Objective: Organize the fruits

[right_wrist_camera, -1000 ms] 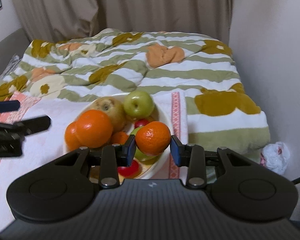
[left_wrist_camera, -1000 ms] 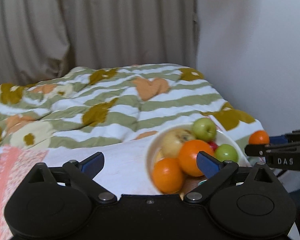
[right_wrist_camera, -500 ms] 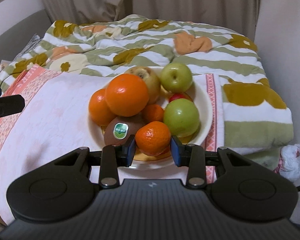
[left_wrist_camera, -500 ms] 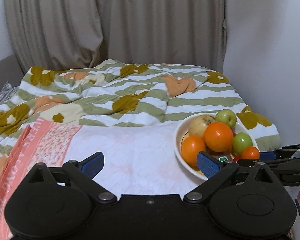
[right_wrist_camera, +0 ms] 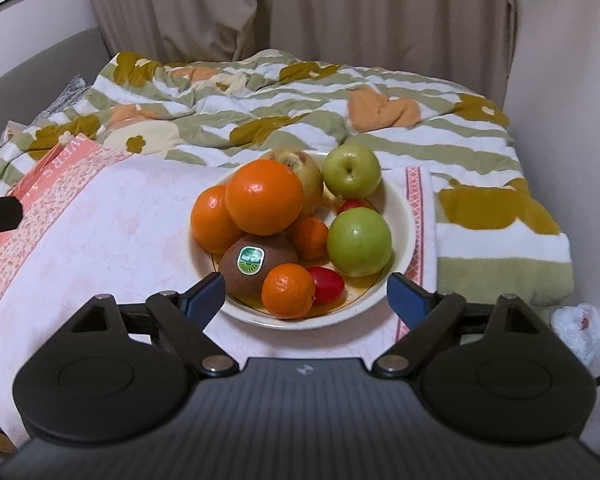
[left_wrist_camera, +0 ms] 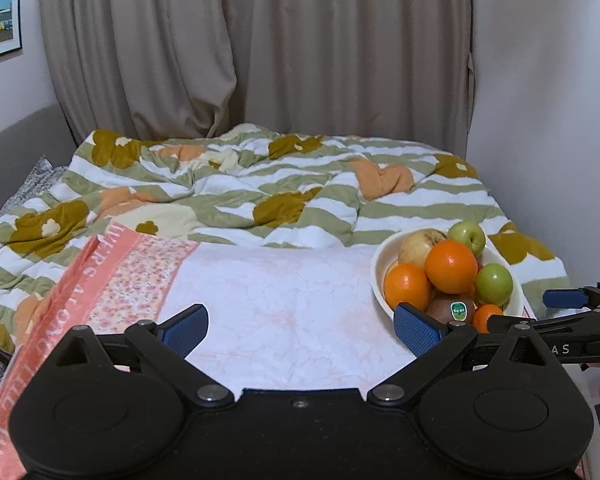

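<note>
A cream bowl (right_wrist_camera: 404, 216) on the white cloth holds a large orange (right_wrist_camera: 264, 196), a second orange (right_wrist_camera: 212, 220), a stickered kiwi (right_wrist_camera: 256, 264), two green apples (right_wrist_camera: 358, 240), a yellowish pear and red tomatoes (right_wrist_camera: 328, 284). A small mandarin (right_wrist_camera: 288, 290) lies at the bowl's front edge. My right gripper (right_wrist_camera: 305, 296) straddles it, jaws opening wide, and neither pad touches it. To the bowl's left, my left gripper (left_wrist_camera: 300, 328) hangs open and empty over the cloth. In the left wrist view the bowl (left_wrist_camera: 378, 264) sits at the right, with the right gripper (left_wrist_camera: 540, 312) beside it.
A striped flowered quilt (right_wrist_camera: 300, 112) covers the bed behind the bowl. The pink-bordered cloth (left_wrist_camera: 112, 280) runs off to the left. A wall stands close on the right, curtains (left_wrist_camera: 260, 60) at the back. A white plastic bag (right_wrist_camera: 576, 320) lies low at the right.
The right gripper opened and let go of the mandarin, which now rests at the front of the bowl. The left gripper drew back and left, away from the bowl.
</note>
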{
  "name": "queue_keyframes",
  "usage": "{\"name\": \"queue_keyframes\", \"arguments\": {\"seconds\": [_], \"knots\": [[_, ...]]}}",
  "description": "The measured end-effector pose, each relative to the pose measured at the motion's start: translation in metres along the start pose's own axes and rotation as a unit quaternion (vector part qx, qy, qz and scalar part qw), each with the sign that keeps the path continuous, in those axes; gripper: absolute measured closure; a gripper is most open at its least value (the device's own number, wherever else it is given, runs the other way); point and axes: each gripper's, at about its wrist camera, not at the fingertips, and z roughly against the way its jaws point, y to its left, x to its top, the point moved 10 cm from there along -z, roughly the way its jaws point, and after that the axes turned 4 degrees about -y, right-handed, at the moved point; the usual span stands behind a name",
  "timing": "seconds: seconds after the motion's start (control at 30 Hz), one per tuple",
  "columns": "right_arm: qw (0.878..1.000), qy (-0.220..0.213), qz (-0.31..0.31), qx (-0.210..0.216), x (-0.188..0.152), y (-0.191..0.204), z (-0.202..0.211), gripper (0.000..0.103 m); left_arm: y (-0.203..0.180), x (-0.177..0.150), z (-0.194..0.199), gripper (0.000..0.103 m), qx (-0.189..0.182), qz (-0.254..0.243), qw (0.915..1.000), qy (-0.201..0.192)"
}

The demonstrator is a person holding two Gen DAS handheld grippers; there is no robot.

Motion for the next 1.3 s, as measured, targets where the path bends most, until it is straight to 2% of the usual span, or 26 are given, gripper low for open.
{"name": "queue_keyframes", "arguments": {"seconds": [0.23,0.6,0.73,0.97,1.3], "knots": [[0.999,-0.028,-0.005,-0.021,0.022,0.028,0.041,0.000,0.036,0.012,0.035,0.002,0.008,0.008,0.9994,-0.032],[0.996,-0.075,-0.044,-0.036,0.050,0.108,0.120,0.000,0.099,0.019,0.096,0.000,-0.002,-0.011,0.9976,-0.068],[0.994,-0.080,-0.058,-0.053,0.044,0.128,0.143,0.000,0.116,0.012,0.111,0.000,-0.011,-0.015,0.9977,-0.066],[0.993,-0.064,-0.051,-0.088,0.015,0.150,0.164,0.000,0.130,-0.007,0.121,0.000,-0.026,-0.017,0.9985,-0.045],[0.992,-0.053,-0.055,-0.105,-0.007,0.158,0.174,0.000,0.132,-0.018,0.131,0.000,-0.038,-0.019,0.9984,-0.039]]}}
